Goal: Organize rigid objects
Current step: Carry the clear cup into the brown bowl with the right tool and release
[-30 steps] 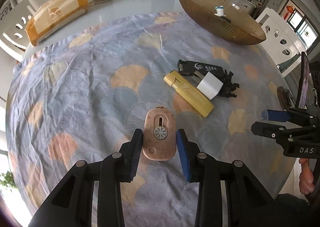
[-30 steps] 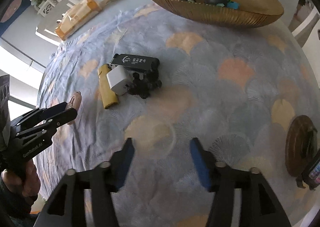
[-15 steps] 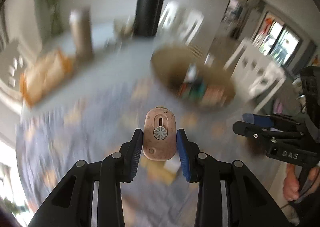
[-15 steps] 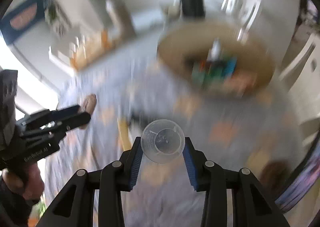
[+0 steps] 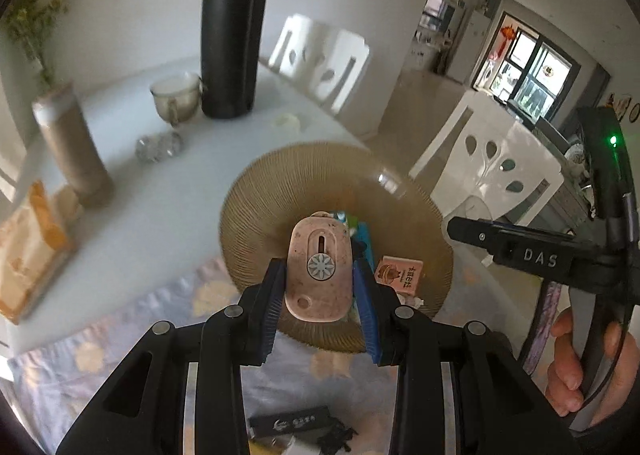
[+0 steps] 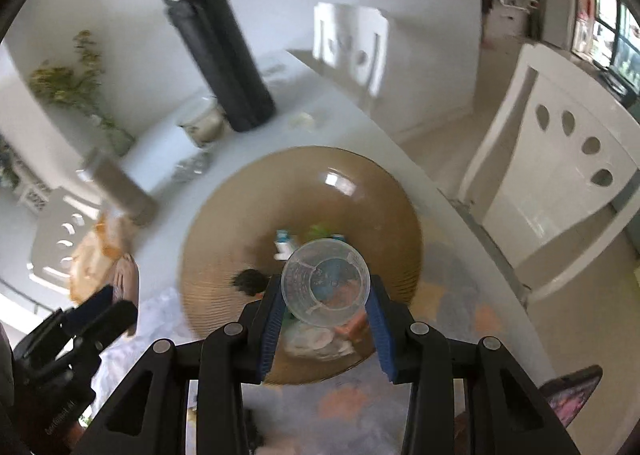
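My left gripper (image 5: 319, 295) is shut on a pink oval gadget (image 5: 319, 267) with a grey flower dial, held above the brown ribbed bowl (image 5: 256, 207). My right gripper (image 6: 325, 305) is shut on a clear plastic cup (image 6: 325, 281), held over the same bowl (image 6: 224, 239). The bowl holds several small items, among them a pink box (image 5: 401, 273). The right gripper also shows at the right of the left wrist view (image 5: 532, 257). A black stick-shaped item (image 5: 290, 423) lies on the patterned cloth below.
A tall black flask (image 5: 232, 27), a cup (image 5: 176, 97), a beige tumbler (image 5: 72, 151) and an orange bag (image 5: 28, 247) stand on the white table beyond the bowl. White chairs (image 5: 496, 171) surround the table. A dark coaster (image 6: 572, 395) lies at the right.
Both grippers closed on their objects on the cloth, lifted them and swung up over the bowl. The camera views now look down into the bowl.
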Demonstrator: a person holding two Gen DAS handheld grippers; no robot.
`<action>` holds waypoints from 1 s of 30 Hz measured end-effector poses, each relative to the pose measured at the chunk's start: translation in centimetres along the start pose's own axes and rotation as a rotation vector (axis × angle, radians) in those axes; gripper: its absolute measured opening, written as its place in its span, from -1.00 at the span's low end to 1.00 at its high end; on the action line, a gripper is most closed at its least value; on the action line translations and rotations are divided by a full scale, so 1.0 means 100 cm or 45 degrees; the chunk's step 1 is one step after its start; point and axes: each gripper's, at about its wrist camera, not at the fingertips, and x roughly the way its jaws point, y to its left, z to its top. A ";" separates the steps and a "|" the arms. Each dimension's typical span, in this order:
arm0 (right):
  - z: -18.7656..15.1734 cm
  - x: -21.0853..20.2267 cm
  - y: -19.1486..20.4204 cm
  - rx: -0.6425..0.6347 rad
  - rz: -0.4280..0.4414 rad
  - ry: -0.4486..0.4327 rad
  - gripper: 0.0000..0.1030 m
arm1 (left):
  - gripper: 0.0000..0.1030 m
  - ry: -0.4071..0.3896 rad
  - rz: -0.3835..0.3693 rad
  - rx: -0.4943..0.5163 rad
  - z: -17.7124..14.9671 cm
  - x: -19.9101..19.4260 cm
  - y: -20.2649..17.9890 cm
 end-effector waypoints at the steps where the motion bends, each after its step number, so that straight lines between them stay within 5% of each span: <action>1: 0.003 0.004 -0.002 0.010 -0.005 0.014 -0.24 | -0.39 0.012 -0.004 -0.001 0.001 0.006 0.000; 3: 0.006 0.017 -0.008 0.039 -0.016 0.062 -0.24 | -0.36 0.037 -0.014 -0.005 0.003 0.015 -0.001; 6: 0.010 0.026 -0.013 0.058 -0.028 0.105 -0.14 | 0.13 0.101 -0.002 -0.040 0.003 0.022 0.003; 17: -0.026 -0.029 -0.020 0.065 0.041 0.032 0.15 | 0.14 0.039 0.040 -0.245 -0.056 -0.060 0.058; 24: -0.070 -0.046 0.025 -0.115 0.146 0.094 0.15 | 0.14 0.045 0.047 -0.267 -0.109 -0.102 0.062; 30: -0.111 -0.036 0.066 -0.308 0.248 0.206 0.15 | 0.14 0.139 0.020 -0.274 -0.149 -0.097 0.061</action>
